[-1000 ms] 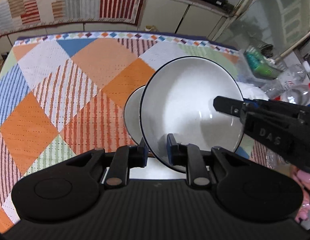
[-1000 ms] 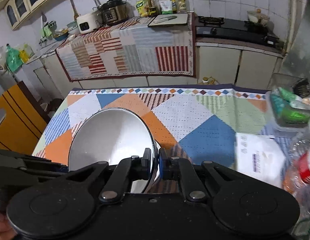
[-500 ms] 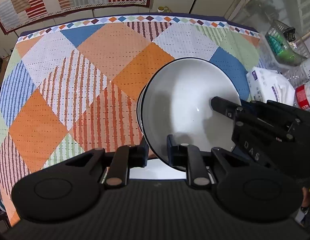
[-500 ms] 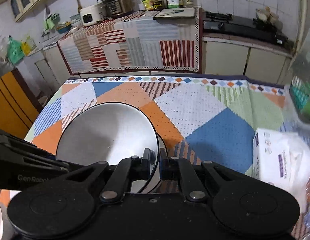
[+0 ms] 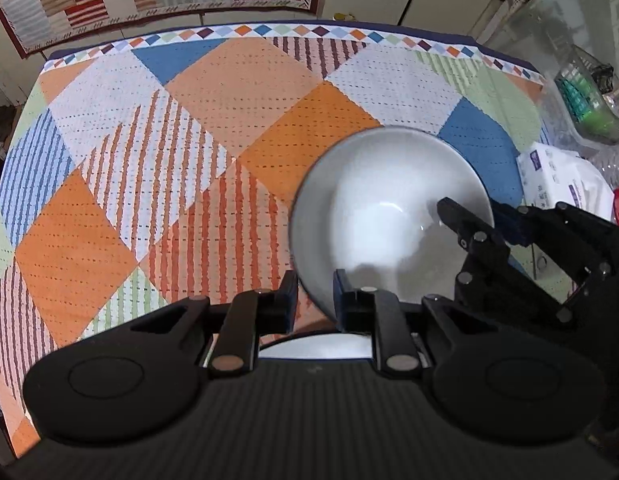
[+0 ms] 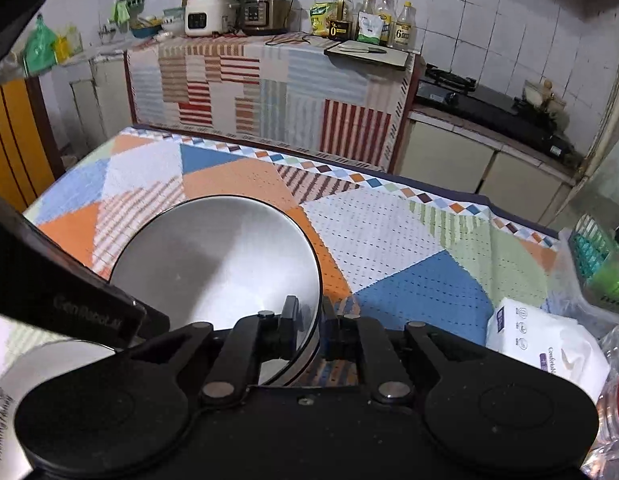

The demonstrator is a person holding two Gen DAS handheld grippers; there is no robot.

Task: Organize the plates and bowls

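Observation:
A white bowl [image 5: 381,208] with a thin dark rim hangs low over the patchwork tablecloth [image 5: 189,152], held by both grippers. My left gripper [image 5: 313,292] is shut on its near rim. My right gripper [image 6: 311,312] has the bowl's [image 6: 217,264] right rim between its fingers, and its jaws are just starting to open. In the left wrist view the right gripper [image 5: 473,216] straddles that rim. A second rim edge [image 6: 297,372] shows just under the bowl. A white plate [image 6: 41,372] with lettering lies at the lower left.
A white tissue pack [image 6: 545,340] lies on the table to the right, with a green basket [image 5: 585,100] and plastic bottles [image 6: 617,360] beyond it. A cloth-covered counter [image 6: 269,80] with appliances runs behind the table's far edge.
Both grippers have come down with the bowl, which now sits lower and flatter over the cloth. The second bowl seen beside it earlier is now mostly hidden beneath it.

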